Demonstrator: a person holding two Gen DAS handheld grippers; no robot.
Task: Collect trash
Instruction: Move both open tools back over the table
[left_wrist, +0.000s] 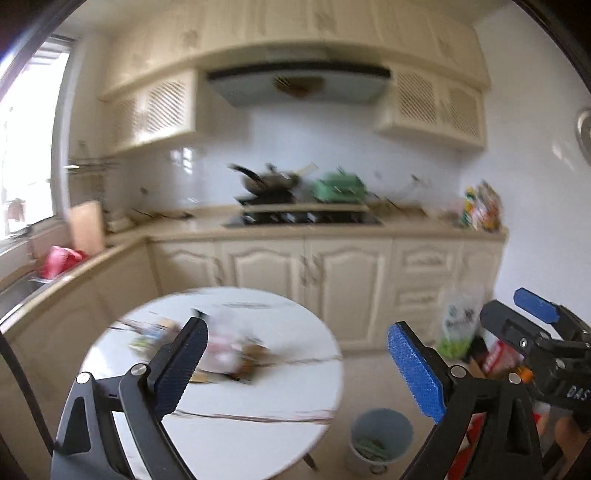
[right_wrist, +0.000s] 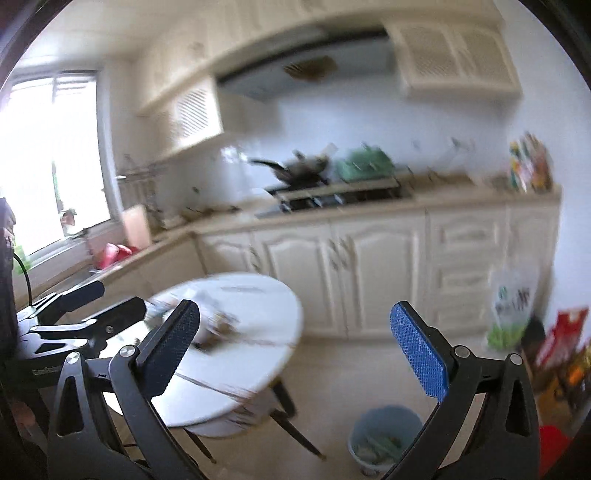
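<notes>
Trash (left_wrist: 229, 347): blurred heap of wrappers and paper on the round white table (left_wrist: 258, 391), near its middle; single items cannot be told apart. In the right wrist view the same pile (right_wrist: 218, 325) lies on the table (right_wrist: 258, 306) left of centre.
Left gripper (left_wrist: 295, 369): both blue-padded fingers spread wide, nothing between them, held above the table's near edge. Seen from the right wrist view it sits at far left (right_wrist: 88, 306), blurred.
Right gripper (right_wrist: 295, 354): fingers spread wide, nothing held, above floor between table and bin. From the left wrist view it shows at far right (left_wrist: 532, 314), 1 blue pad visible.
Bin (left_wrist: 380, 435): pale blue bucket on the floor, right of the table, some scraps inside; also (right_wrist: 384, 435).
Floor, right side: green-and-white bag (left_wrist: 458, 325) leaning against the cabinets, red packaging beside it.
Counter: dark wok (left_wrist: 269, 181) and green pot (left_wrist: 338, 188) on the stove.
Sharpness: both views motion-blurred.
</notes>
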